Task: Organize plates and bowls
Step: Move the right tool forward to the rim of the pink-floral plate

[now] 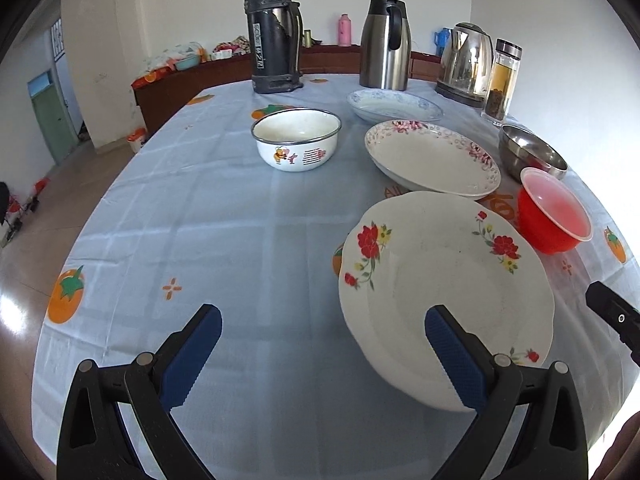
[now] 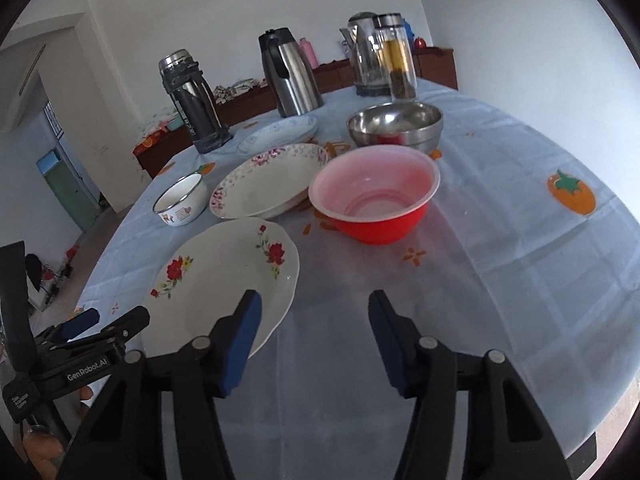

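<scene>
While the left gripper (image 1: 322,356) stands wide and empty, the red-flowered plate (image 1: 444,280) lies just ahead on the counter (image 1: 224,220): stiff, glazed, breakable, best pinched at its rim. From the right wrist, the right gripper (image 2: 314,338) gapes empty toward the light red bowl (image 2: 374,200), best taken at its lip.

Bright, soft daylight; glare on floor (image 1: 16,304) at left; strong fisheye bending, dark vignetted corners; slight blur overall.
</scene>
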Motion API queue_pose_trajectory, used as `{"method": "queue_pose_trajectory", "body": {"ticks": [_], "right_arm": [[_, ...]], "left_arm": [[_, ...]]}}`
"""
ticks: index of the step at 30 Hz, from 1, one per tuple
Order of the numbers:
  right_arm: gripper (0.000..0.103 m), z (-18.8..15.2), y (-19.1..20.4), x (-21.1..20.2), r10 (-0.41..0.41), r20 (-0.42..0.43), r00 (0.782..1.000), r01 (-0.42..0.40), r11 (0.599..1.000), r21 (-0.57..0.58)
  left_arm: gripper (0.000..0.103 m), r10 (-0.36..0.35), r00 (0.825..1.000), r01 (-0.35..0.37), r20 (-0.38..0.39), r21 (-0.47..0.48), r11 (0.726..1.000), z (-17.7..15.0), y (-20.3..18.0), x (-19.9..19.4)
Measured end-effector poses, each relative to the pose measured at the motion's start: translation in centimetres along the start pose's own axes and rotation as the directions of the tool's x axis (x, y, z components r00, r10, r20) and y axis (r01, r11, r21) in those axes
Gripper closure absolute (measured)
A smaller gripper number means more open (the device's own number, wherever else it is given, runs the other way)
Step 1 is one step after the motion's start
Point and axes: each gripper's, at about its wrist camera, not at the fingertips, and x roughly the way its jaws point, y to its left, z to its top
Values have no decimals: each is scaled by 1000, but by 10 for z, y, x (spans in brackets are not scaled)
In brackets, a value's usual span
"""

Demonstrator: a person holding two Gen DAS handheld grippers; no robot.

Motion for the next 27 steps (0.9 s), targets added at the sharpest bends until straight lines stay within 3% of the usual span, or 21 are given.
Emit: {"method": "queue_pose_trajectory", "body": {"ticks": [4, 18, 22, 27], "right_arm": [[46, 5, -7, 12, 82, -46, 996, -79, 995, 65], [47, 14, -6, 35, 54, -59, 997, -53, 998, 15], [54, 13, -6, 41, 53, -74, 996, -52, 999, 9], [54, 26, -6, 32, 60, -37, 998, -61, 998, -5]], "left_arm": [[1, -41, 999, 41, -35, -4, 999, 11, -1, 13], [1, 5, 999, -5, -34, 11, 1000, 21, 3, 27], [1, 1, 1000, -1, -29, 12, 1000, 22, 4, 29], [1, 1, 1000, -2, 27, 40, 999, 38, 8, 12]]}}
